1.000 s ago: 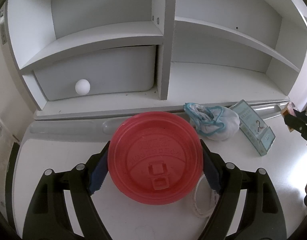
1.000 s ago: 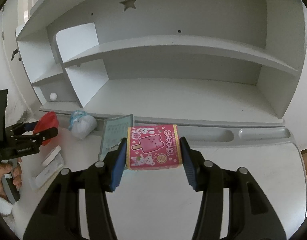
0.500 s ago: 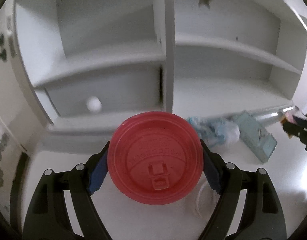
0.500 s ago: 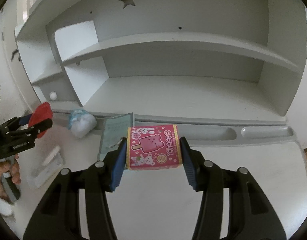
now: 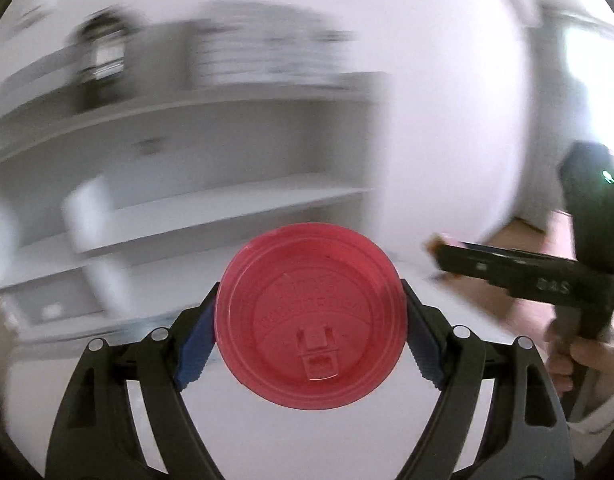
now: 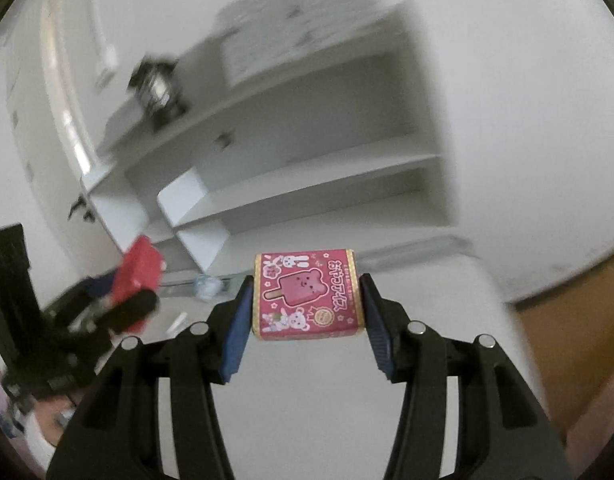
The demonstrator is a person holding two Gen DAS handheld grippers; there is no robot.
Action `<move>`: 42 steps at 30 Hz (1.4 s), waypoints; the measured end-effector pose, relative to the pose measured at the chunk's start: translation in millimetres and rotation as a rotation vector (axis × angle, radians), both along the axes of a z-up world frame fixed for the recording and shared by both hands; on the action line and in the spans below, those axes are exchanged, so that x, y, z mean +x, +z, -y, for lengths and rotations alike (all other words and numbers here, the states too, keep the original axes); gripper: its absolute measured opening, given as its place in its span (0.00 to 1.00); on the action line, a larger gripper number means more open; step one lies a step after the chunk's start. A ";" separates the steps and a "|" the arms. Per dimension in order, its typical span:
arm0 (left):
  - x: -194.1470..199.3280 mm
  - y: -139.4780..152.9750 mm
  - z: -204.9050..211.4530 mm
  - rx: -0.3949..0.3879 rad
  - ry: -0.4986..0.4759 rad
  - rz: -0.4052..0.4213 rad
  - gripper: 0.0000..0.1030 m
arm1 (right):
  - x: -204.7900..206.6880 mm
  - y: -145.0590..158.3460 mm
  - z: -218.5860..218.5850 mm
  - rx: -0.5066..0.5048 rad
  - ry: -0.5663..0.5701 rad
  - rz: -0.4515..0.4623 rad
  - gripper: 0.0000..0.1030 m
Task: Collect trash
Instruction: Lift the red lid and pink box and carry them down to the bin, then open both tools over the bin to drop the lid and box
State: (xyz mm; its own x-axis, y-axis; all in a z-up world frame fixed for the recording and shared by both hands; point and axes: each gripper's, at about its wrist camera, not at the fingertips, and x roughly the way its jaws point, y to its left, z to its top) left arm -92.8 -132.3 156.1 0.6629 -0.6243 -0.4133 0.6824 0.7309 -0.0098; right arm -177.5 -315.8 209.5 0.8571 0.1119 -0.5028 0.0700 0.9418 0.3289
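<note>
Pinching a red cup lid (image 5: 311,314) by its rim, the left gripper (image 5: 310,334) hangs above the white counter (image 5: 267,432). Beside it the right gripper (image 6: 307,312) clamps a pink ice-cream box (image 6: 308,294), a blurred white shelf unit (image 6: 307,152) behind.

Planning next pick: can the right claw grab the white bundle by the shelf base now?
Probably not. The right claw is already shut on the pink ice-cream box, so nothing else fits; the bundle lies well ahead, blurred.
</note>
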 end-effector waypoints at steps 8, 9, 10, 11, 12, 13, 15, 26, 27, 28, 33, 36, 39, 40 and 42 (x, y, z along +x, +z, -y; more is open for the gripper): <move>-146.8 -44.7 198.0 0.143 -0.482 -0.107 0.78 | -204.1 -14.2 150.9 0.130 -0.369 -0.040 0.50; -162.2 -54.7 212.6 0.169 -0.521 -0.119 0.78 | -218.6 -21.7 161.7 0.158 -0.389 -0.050 0.50; -182.6 -68.2 229.8 0.208 -0.566 -0.120 0.78 | -235.2 -31.5 172.6 0.177 -0.412 -0.063 0.49; -200.1 -79.9 243.3 0.241 -0.601 -0.118 0.78 | -251.7 -44.1 183.5 0.189 -0.437 -0.086 0.49; -212.2 -88.5 252.8 0.266 -0.625 -0.117 0.78 | -265.6 -58.9 193.9 0.205 -0.459 -0.110 0.49; -230.1 -102.3 267.4 0.308 -0.659 -0.116 0.78 | -278.4 -79.6 207.1 0.248 -0.481 -0.139 0.50; -253.4 -125.9 288.6 0.388 -0.697 -0.102 0.78 | -294.7 -116.8 229.6 0.363 -0.508 -0.168 0.50; -242.0 -359.6 354.2 0.939 -0.655 -0.390 0.77 | -303.2 -363.1 257.3 0.764 -0.550 -0.597 0.49; -233.8 -366.8 351.5 0.947 -0.644 -0.415 0.77 | -304.6 -373.6 253.9 0.781 -0.550 -0.611 0.50; -226.6 -370.1 352.3 0.948 -0.637 -0.437 0.77 | -305.6 -380.6 252.9 0.795 -0.553 -0.623 0.50; -216.9 -371.3 361.6 0.912 -0.620 -0.465 0.78 | -309.2 -394.9 253.6 0.826 -0.548 -0.633 0.50; -221.9 -372.4 358.1 0.873 -0.606 -0.432 0.82 | -311.5 -396.2 257.7 0.885 -0.557 -0.587 0.76; -224.9 -370.2 355.8 0.856 -0.616 -0.424 0.93 | -308.5 -390.9 256.6 0.888 -0.560 -0.554 0.89; -227.4 -370.1 354.2 0.855 -0.627 -0.429 0.93 | -308.2 -389.1 256.4 0.893 -0.559 -0.550 0.89; -215.5 -371.0 353.2 0.847 -0.659 -0.424 0.93 | -309.4 -383.6 257.4 0.889 -0.577 -0.534 0.89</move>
State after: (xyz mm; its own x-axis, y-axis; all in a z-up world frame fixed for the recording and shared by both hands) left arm -308.3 -485.5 -214.9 0.0187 -0.2136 -0.9768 0.9932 0.1159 -0.0063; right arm -486.9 -573.2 -174.1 0.6009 0.2682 -0.7530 0.7360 0.1820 0.6521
